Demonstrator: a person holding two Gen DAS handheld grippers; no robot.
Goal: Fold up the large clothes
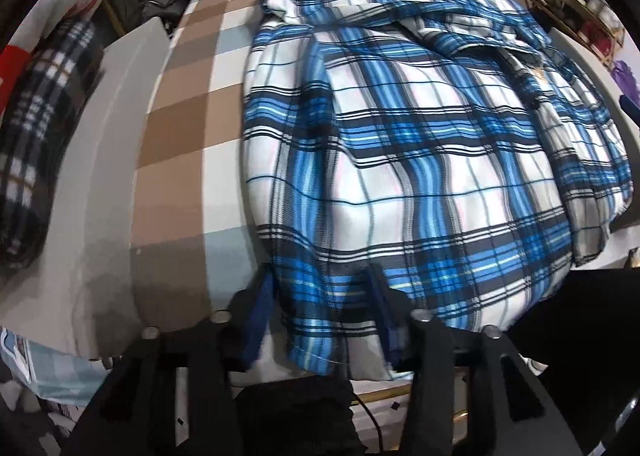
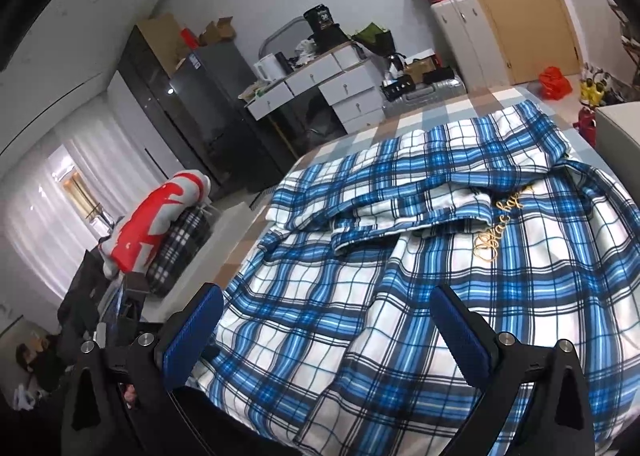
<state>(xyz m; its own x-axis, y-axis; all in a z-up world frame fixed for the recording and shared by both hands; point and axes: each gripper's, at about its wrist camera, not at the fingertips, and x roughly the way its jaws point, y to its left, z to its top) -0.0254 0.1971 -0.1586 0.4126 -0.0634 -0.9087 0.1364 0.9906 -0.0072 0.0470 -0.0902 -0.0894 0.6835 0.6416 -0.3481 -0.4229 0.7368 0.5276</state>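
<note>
Blue plaid shirt (image 1: 400,159) on the checked bed (image 1: 180,103): sides folded inward, still bunched, crosswise folds remain. Left gripper (image 1: 320,296) pads apart straddling the hem; right gripper (image 2: 328,320) wide apart, empty.

Both views are evenly lit by diffuse indoor light. Daylight through a curtained window (image 2: 60,191) overexposes the far left of the right wrist view. Shadows are soft. Fisheye distortion curves all edges; corners are vignetted black. The left wrist view shows slight motion blur.
</note>
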